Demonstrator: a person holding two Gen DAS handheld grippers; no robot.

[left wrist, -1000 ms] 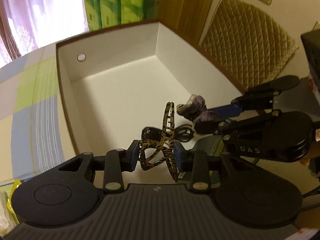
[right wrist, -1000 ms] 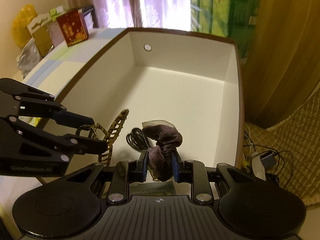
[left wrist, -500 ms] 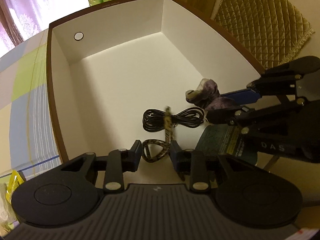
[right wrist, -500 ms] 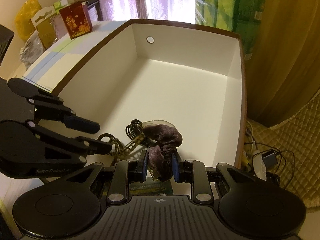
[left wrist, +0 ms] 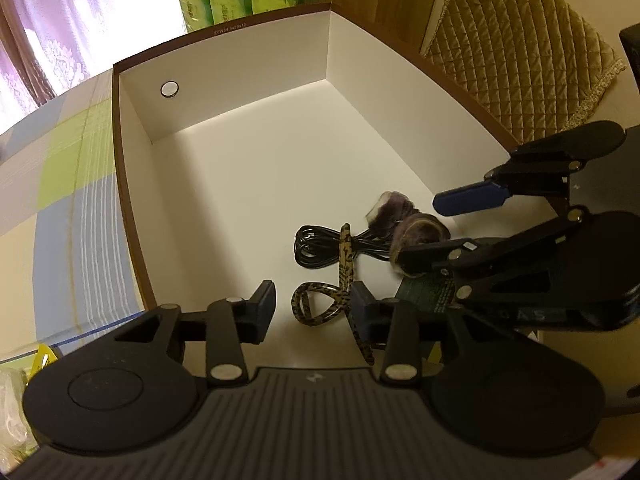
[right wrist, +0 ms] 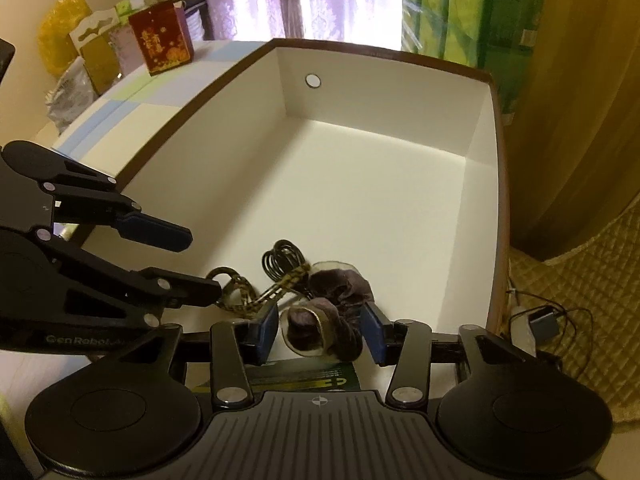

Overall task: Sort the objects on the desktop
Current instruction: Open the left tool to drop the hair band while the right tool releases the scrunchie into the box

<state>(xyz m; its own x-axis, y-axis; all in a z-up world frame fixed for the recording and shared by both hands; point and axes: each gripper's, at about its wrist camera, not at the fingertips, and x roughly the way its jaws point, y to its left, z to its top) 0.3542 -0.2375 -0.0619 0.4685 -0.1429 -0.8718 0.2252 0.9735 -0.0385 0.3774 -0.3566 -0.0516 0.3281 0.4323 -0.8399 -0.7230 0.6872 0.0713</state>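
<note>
Both grippers angled down into the near end of the white box [left wrist: 224, 184], brown-rimmed, a round hole in its far wall. Left gripper [left wrist: 312, 312]: jaws opening, moderate gap; leopard-print hair clip [left wrist: 320, 304] sits between the pads on the box floor, against the right-hand pad and clear of the other, so not gripped. Right gripper [right wrist: 320, 332]: jaws opening, moderate gap; purple velvet scrunchie [right wrist: 332, 320] lies between the pads, small gap visible on the left side, contact on the right cannot be told. Coiled black cable [left wrist: 320, 248] lies on the box floor just beyond the clip, the clip's long arm crossing over it; scrunchie touches the cable's right end. A dark green packet [right wrist: 280, 378] lies at the box's near edge, under the right gripper.
</note>
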